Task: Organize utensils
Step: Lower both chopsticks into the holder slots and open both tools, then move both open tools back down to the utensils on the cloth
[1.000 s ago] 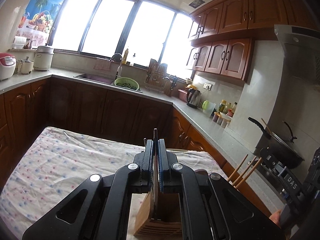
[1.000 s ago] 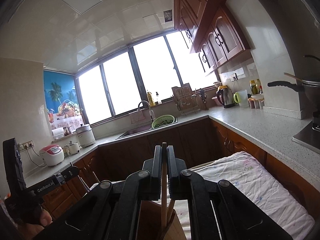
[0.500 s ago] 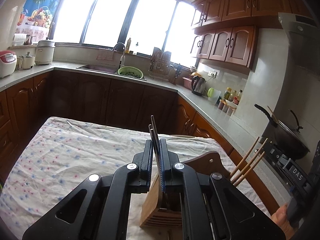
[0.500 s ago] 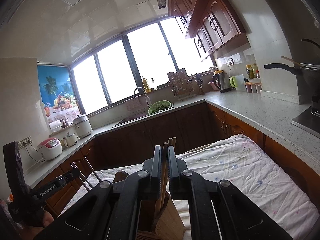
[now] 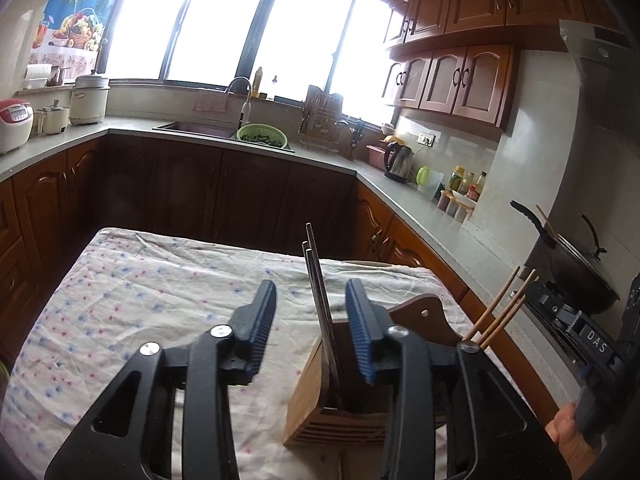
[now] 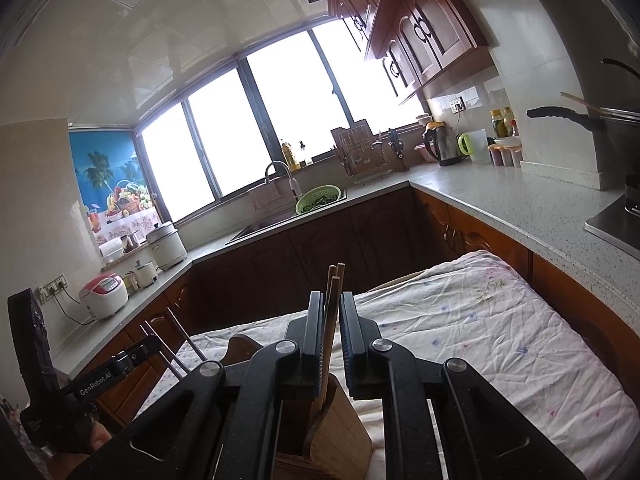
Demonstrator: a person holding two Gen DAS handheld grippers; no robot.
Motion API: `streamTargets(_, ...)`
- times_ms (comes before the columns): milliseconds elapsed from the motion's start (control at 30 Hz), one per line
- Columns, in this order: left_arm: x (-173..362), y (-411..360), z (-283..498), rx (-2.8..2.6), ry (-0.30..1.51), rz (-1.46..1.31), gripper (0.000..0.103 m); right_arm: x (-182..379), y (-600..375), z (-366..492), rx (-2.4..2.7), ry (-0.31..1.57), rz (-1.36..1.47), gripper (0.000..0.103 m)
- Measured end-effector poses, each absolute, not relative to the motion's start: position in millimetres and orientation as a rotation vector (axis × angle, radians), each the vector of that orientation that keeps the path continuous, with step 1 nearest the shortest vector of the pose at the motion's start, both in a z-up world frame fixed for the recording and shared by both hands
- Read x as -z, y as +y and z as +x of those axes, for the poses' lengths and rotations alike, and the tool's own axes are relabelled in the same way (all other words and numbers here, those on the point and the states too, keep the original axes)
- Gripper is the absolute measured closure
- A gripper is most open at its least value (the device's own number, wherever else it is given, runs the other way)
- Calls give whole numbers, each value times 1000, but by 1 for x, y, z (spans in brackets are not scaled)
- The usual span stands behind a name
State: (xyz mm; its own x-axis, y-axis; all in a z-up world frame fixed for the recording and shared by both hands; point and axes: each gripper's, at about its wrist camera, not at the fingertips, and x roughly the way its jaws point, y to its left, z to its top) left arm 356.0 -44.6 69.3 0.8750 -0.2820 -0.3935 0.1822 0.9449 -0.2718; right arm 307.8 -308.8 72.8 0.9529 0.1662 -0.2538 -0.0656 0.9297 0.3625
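Note:
A wooden utensil holder (image 5: 316, 396) stands on the cloth-covered table (image 5: 140, 300). Metal chopsticks (image 5: 316, 280) stand upright in it, between the fingers of my left gripper (image 5: 311, 284). Its jaws are opening and neither pad presses on the chopsticks. In the right wrist view, wooden chopsticks (image 6: 334, 292) stand in the same holder (image 6: 340, 444) inside my right gripper (image 6: 331, 295). Those jaws are opening too. The sticks lean on the left pad with a slit beside the right one. The wooden chopsticks (image 5: 500, 312) also show at the right of the left wrist view.
Brown cabinets and a grey counter (image 5: 400, 200) wrap around the table. On it are a sink with a green colander (image 5: 262, 136), a kettle (image 5: 398, 160) and a rice cooker (image 5: 12, 124). A black pan (image 5: 568, 256) sits on the stove at the right.
Both grippers tipped downward, bringing the holder into view. The left jaws went from shut on the metal chopsticks to wide apart. The right jaws parted slightly around the wooden chopsticks.

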Motion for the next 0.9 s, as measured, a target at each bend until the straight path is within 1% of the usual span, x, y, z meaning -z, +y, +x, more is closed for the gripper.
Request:
streamTargets(33,-70,-44,354,243,440,-231,60,-73,-310,307,-122,287,363,82)
streamTargets(67,-70,-43,352,244,440,-230,59,-74,-310,306,-120,289,366,70)
streamTargets(100,-71,-43,350,248,441,-231,57,-74,-311,305,-117,289,369,62)
streamTargets(133,-71,-42,348,249,442,-232,56,-74,-312,303,-115,286,373,49)
streamTargets(167,-72,-41,345,248,441,-234,49,-75,-314,300,-111,283,378,41)
streamTargets(200,-73,-40,342,244,440,-235,35,-75,-315,298,-108,279,385,35)
streamTargets(233,-73,-39,338,231,439,-237,25,-75,-316,295,-111,275,394,21)
streamTargets(267,-74,-38,333,216,433,-240,8,-75,-318,291,-117,271,405,8)
streamTargets(300,-74,-35,328,210,423,-245,6,-75,-319,288,-124,266,416,2)
streamTargets(333,-75,-34,324,214,419,-247,6,-75,-320,284,-125,262,423,0)
streamTargets(633,-68,-14,281,203,469,-241,5,-70,-317,246,-148,293,421,0)
streamTargets(900,-48,10,237,177,538,-267,4,-61,-310,207,-167,346,428,0)
